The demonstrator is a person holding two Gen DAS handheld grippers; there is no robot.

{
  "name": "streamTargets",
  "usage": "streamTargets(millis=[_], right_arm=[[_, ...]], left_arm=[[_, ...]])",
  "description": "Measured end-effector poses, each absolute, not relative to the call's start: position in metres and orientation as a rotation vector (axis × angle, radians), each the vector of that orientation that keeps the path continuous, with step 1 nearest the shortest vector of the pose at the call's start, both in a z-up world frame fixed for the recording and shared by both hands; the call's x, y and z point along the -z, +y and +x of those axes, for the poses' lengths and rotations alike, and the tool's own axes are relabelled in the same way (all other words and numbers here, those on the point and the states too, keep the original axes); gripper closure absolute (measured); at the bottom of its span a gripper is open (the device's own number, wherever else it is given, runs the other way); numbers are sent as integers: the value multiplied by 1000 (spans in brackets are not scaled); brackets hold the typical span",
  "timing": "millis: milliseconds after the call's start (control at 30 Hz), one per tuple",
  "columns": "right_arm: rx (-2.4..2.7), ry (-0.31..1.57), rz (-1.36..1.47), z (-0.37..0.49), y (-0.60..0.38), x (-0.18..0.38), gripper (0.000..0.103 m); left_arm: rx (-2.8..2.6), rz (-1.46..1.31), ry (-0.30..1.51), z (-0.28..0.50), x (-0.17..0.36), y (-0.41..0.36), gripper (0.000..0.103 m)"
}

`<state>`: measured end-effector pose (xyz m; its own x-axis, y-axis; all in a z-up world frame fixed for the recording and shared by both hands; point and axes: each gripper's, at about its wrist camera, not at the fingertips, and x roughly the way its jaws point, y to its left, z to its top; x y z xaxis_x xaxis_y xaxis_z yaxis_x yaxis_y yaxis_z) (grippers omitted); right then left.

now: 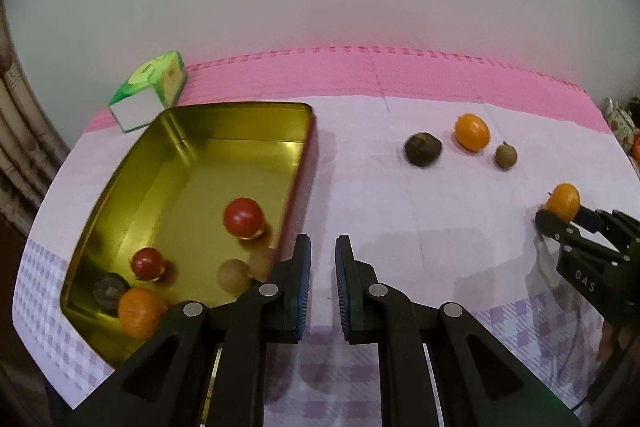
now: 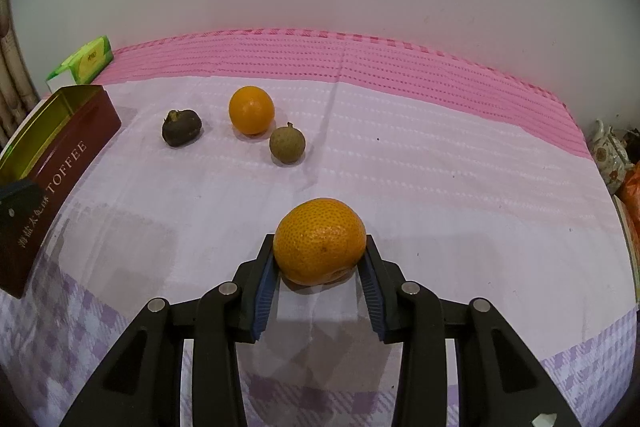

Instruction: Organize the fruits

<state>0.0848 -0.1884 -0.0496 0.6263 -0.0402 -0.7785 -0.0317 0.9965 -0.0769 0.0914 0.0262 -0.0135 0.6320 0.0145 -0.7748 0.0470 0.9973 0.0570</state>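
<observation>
The right gripper (image 2: 320, 263) clamps an orange (image 2: 320, 241) on the cloth (image 2: 440, 187). The left gripper (image 1: 323, 267), jaws nearly together and empty, hangs beside the tin (image 1: 240, 123).

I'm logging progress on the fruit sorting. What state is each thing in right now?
Left gripper: nearly shut, empty.
Right gripper: shut on the nearest orange.
Toffee tin: lidless, holding two red fruits, an orange, a dark fruit and a tan one.
Second orange: loose on the cloth.
Dark fruit: loose on the cloth.
Small brown-green fruit: loose on the cloth.
Green box: behind the tin; whether it is open is unclear.
</observation>
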Motion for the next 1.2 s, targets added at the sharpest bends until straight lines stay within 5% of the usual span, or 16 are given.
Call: streamTargets(millis=[1200], right_arm=[[-8,882,-87,81,-179,41,67]], left_arm=[[-160,27,875,93,1,131,96]])
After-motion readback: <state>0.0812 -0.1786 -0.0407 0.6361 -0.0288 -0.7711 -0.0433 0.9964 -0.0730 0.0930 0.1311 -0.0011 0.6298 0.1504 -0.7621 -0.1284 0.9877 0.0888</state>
